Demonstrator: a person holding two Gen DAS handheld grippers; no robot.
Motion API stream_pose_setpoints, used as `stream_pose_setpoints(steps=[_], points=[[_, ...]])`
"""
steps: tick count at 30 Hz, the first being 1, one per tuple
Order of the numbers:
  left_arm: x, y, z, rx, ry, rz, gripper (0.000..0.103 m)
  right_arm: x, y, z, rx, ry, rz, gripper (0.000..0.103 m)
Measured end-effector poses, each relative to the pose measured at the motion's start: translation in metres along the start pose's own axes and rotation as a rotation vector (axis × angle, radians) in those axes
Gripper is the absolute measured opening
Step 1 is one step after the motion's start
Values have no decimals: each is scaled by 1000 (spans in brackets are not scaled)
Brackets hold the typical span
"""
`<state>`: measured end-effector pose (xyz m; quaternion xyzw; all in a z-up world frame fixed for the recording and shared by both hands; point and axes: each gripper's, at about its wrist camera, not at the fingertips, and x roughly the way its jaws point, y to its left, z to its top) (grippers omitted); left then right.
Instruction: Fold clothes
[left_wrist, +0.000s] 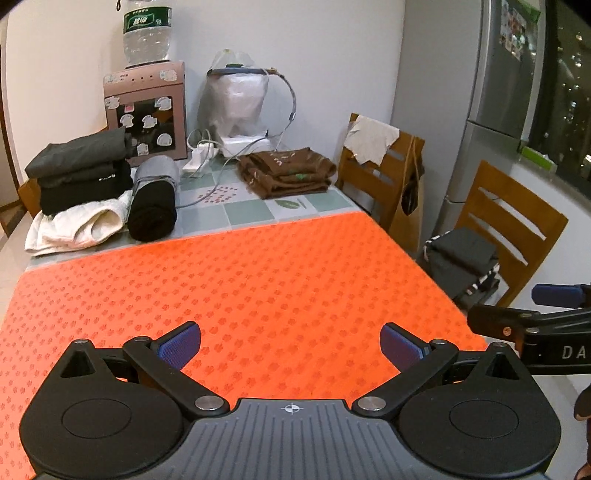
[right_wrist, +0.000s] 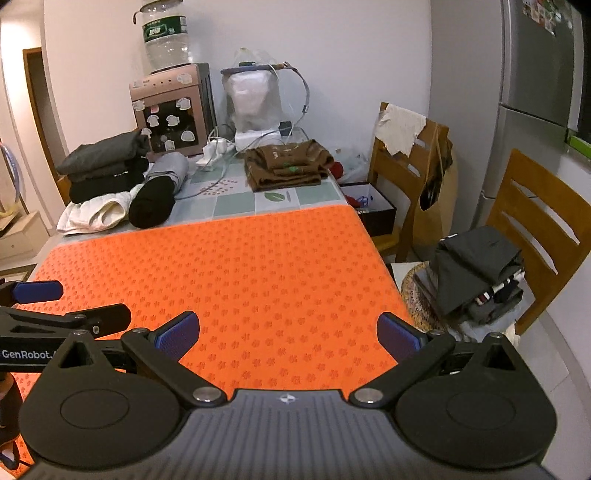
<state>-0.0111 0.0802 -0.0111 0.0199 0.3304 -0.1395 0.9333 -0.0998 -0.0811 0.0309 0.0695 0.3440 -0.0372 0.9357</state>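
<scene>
- Your left gripper (left_wrist: 290, 345) sits at the bottom of the left wrist view, its jaws spread wide apart and holding nothing, above the orange mat (left_wrist: 236, 288) that covers the near part of the table (left_wrist: 255, 212).
- Your right gripper (right_wrist: 288, 334) hangs the same way in the right wrist view, jaws wide apart and empty over the mat.
- The clothes lie beyond the mat's far edge. At centre frame is a folded brown garment (left_wrist: 286, 171), its long axis running left to right across the picture.
- At the left of the frame is a stack of dark folded clothes (left_wrist: 83, 168) resting on a white garment (left_wrist: 75, 225); its long side also runs left to right.
- Just beside that stack is a black roll (left_wrist: 153, 212) with a grey roll (left_wrist: 157, 171) behind it, both with their long axis running away from you.
- At the right of the frame, off the table, another pile of dark clothes (left_wrist: 463, 260) sits on a wooden chair (left_wrist: 513, 229).
- In the right wrist view, the side of your left gripper at the left edge reads "GenRobot"; in the left wrist view, the right gripper's side shows only "DA".
- The green label on the water bottle (left_wrist: 147, 31) at upper left is too blurred to read.
</scene>
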Motion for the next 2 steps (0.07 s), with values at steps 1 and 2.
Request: stream_pose_setpoints(steps=[1,2], points=[[0,0,-2,2,3,2,103,0,0,-1,1,-1,-3,103],[0,1,-3,4,5,5,103,-1,0,-1,1,-4,-6,103]])
